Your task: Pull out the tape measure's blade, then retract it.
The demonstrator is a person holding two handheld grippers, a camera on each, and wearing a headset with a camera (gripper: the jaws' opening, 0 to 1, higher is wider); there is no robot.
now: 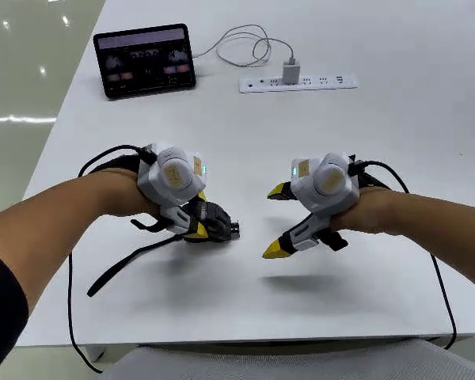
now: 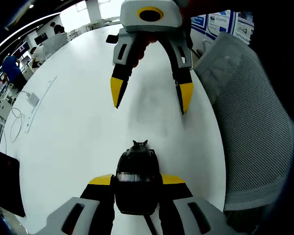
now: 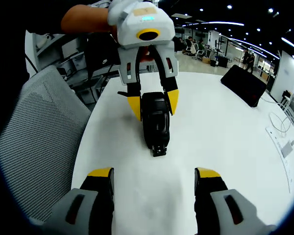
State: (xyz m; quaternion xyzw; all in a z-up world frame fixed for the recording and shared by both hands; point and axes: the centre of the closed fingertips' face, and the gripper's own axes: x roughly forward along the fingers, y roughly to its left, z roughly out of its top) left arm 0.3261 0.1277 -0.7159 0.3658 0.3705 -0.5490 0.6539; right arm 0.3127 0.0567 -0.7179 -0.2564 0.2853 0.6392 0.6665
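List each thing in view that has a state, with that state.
tape measure: blade retracted, held.
left gripper: shut on tape measure.
right gripper: open, empty.
tablet: screen lit.
charger: plugged into power strip.

- You are in an open-plan office or lab: a long white table (image 1: 364,127) carries a tablet (image 1: 145,59) and a power strip (image 1: 301,81) at its far side.
- A grey mesh chair (image 3: 39,137) stands at the table's near edge.
- Beyond the table, other people (image 2: 11,67) work under ceiling strip lights (image 3: 235,23).
- Beside the table, a polished floor (image 1: 16,87) shines.
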